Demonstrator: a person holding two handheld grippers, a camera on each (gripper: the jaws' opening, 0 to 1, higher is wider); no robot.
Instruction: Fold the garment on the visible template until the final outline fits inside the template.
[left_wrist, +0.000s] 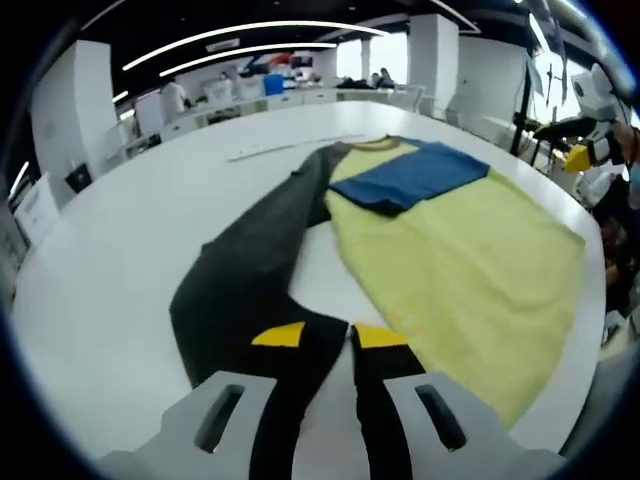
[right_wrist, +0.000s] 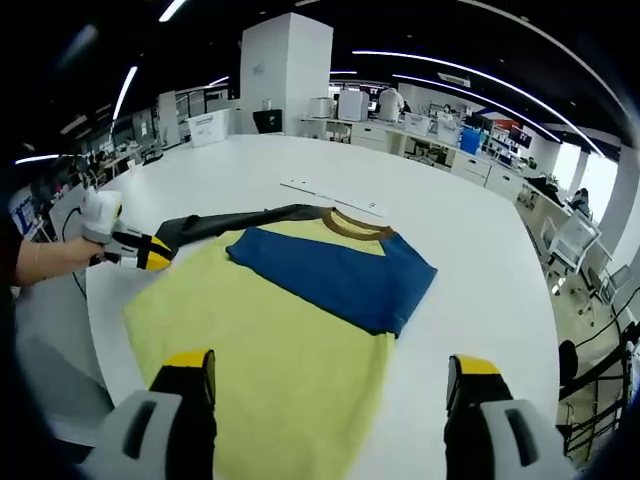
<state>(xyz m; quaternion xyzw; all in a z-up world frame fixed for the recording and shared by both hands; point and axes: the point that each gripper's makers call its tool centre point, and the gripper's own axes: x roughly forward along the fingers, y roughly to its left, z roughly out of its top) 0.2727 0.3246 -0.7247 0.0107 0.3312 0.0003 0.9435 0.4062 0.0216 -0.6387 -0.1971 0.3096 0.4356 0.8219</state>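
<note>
**Colours on my counter**

The garment (right_wrist: 290, 350) I work on has a plain yellow body, a blue sleeve (right_wrist: 340, 270), a dark grey sleeve (left_wrist: 250, 270) and a brown collar (right_wrist: 350, 225). The counter (right_wrist: 470, 250) is white. My tongs have black jaws tipped yellow on grey bodies.

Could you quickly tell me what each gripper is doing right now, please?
Left gripper: shut on the dark sleeve of the shirt.
Right gripper: open, holding nothing, hovering over the yellow shirt body.
</note>
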